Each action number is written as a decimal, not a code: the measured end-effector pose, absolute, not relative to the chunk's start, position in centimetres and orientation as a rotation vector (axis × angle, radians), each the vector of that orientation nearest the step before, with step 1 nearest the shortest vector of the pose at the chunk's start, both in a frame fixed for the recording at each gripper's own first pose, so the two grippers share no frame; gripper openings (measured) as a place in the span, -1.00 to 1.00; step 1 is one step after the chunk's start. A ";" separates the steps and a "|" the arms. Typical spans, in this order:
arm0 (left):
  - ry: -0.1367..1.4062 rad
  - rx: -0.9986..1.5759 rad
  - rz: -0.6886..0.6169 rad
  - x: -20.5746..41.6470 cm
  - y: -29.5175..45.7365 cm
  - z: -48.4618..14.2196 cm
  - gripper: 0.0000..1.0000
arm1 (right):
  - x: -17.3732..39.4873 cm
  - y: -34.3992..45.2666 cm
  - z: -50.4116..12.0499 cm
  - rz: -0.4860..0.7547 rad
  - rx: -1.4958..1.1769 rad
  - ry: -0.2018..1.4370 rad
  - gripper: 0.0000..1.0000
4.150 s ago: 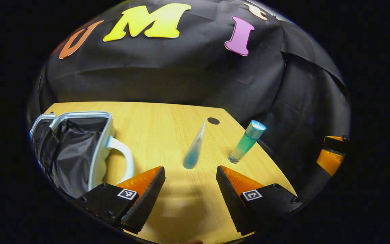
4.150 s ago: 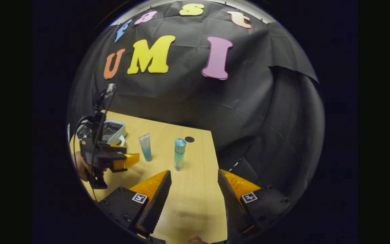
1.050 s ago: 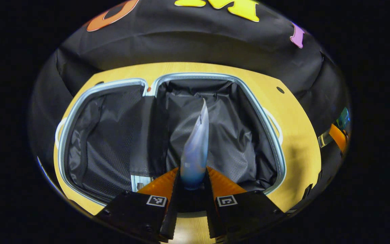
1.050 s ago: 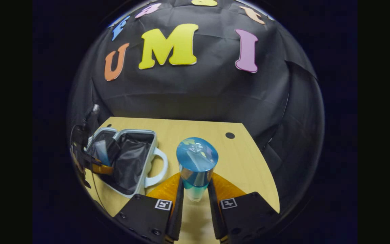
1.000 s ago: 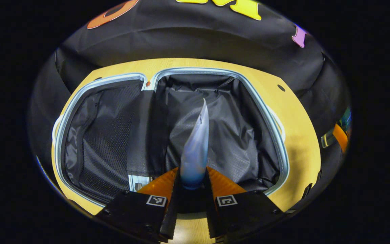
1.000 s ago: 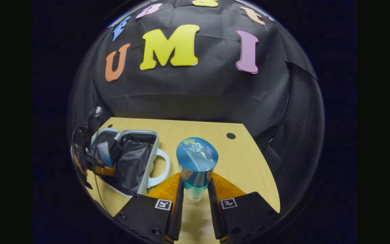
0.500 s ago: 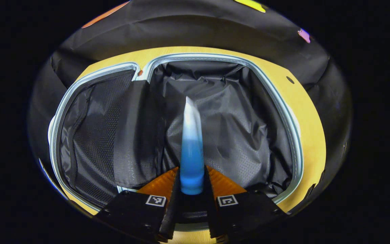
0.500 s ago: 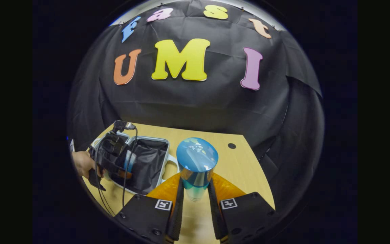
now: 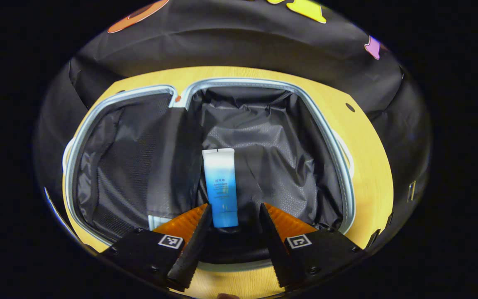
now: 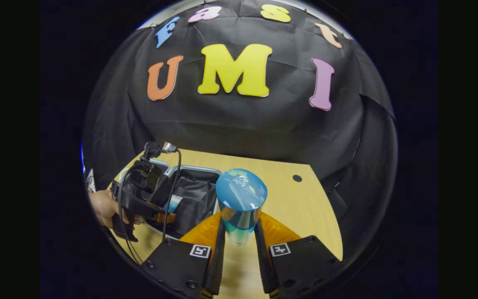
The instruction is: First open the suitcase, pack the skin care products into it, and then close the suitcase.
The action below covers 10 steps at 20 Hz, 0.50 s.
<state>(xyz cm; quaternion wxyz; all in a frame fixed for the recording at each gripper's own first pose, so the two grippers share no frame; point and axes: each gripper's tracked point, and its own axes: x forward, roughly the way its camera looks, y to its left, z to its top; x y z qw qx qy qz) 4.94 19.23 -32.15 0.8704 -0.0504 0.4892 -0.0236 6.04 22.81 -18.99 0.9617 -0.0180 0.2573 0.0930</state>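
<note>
The suitcase [image 9: 340, 158] lies open flat on the table, black lining up, pale blue rim around both halves. A white-and-blue tube [image 9: 220, 187] lies flat in its right half. My left gripper [image 9: 234, 224] hovers over the suitcase's near edge, open, the tube's lower end between its fingers but free of them. In the right gripper view the right gripper [image 10: 239, 241] is shut on a bottle with a blue cap [image 10: 241, 195], held above the table. There the left gripper [image 10: 165, 216] hangs over the suitcase [image 10: 193, 195], a hand [image 10: 103, 207] holding it.
The wooden table [image 10: 297, 211] extends to the right of the suitcase, with a small dark hole [image 10: 296, 178] near its far edge. The suitcase's white handle [image 9: 345, 149] sticks out on its right side. Black cloth walls close in behind and to the right.
The left gripper opened and let go of the tube, which now lies flat in the suitcase's right half. The right gripper, still holding the bottle, shifted slightly toward the suitcase.
</note>
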 end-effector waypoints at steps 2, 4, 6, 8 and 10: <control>0.941 -0.099 -0.049 4.4 20.1 -30.0 0.60 | 6.4 25.0 -20.0 0.227 -0.036 0.544 -0.30; 0.839 -0.092 -0.060 3.5 21.1 -27.4 0.63 | 6.6 27.4 -21.2 0.262 -0.026 0.579 -0.31; 0.757 -0.065 -0.048 1.8 23.0 -25.7 0.82 | 6.8 30.1 -22.4 0.303 -0.020 0.610 -0.31; 0.686 -0.045 -0.011 -0.4 25.5 -24.3 0.78 | 7.1 32.5 -23.4 0.336 -0.046 0.629 -0.30; 0.630 -0.040 0.034 -2.6 28.3 -23.6 0.81 | 7.4 35.2 -25.1 0.378 -0.063 0.656 -0.31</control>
